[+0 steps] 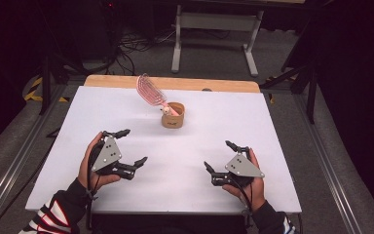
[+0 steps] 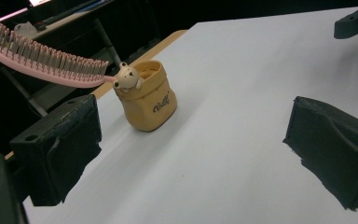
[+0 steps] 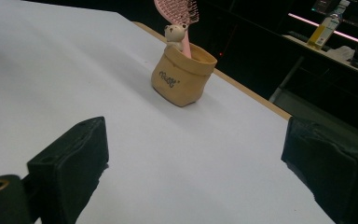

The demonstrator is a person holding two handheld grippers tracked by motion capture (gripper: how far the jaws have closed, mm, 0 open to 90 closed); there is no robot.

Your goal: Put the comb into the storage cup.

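A small tan pouch-shaped holder [image 1: 173,115] [image 2: 148,98] [image 3: 182,78] stands upright on the white table [image 1: 195,146] toward the far middle. A pink hairbrush [image 1: 152,91] [image 2: 37,63] [image 3: 179,11] leans out of it, handle down, head up and to the left, with a small bear figure [image 2: 126,77] [image 3: 175,33] at the rim. My left gripper [image 1: 129,146] rests open at the near left, nothing between its jaws. My right gripper [image 1: 220,157] is open at the near right, also empty. Both are well short of the holder.
A wooden strip [image 1: 175,83] runs along the table's far edge. Beyond it stands a grey desk frame [image 1: 214,34] on a floor with cables. Metal rails [image 1: 331,161] flank the table. A bottle [image 3: 324,25] sits on a far bench.
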